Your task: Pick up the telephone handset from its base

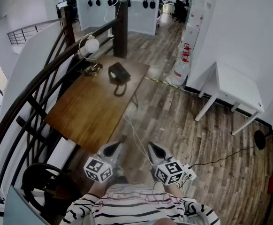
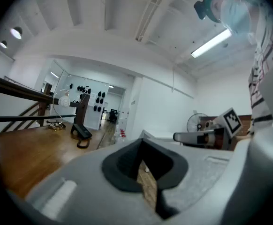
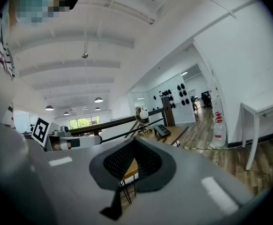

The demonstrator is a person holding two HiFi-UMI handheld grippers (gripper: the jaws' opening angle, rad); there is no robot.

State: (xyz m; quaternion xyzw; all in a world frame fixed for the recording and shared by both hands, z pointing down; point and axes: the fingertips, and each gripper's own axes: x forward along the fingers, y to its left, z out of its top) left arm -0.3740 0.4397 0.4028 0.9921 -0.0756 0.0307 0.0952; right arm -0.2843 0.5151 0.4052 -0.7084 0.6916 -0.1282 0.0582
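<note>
left tool (image 1: pixel 112 149) and right tool (image 1: pixel 155 151) both fully closed, empty, side by side off the desk's (image 1: pixel 87 114) near end. phone (image 1: pixel 119 72) at far end, near lamp (image 1: pixel 91 47).

No words or numbers are showing clearly enough to read; the red print on the big bottle (image 1: pixel 178 73) is looking too blurry.
</note>
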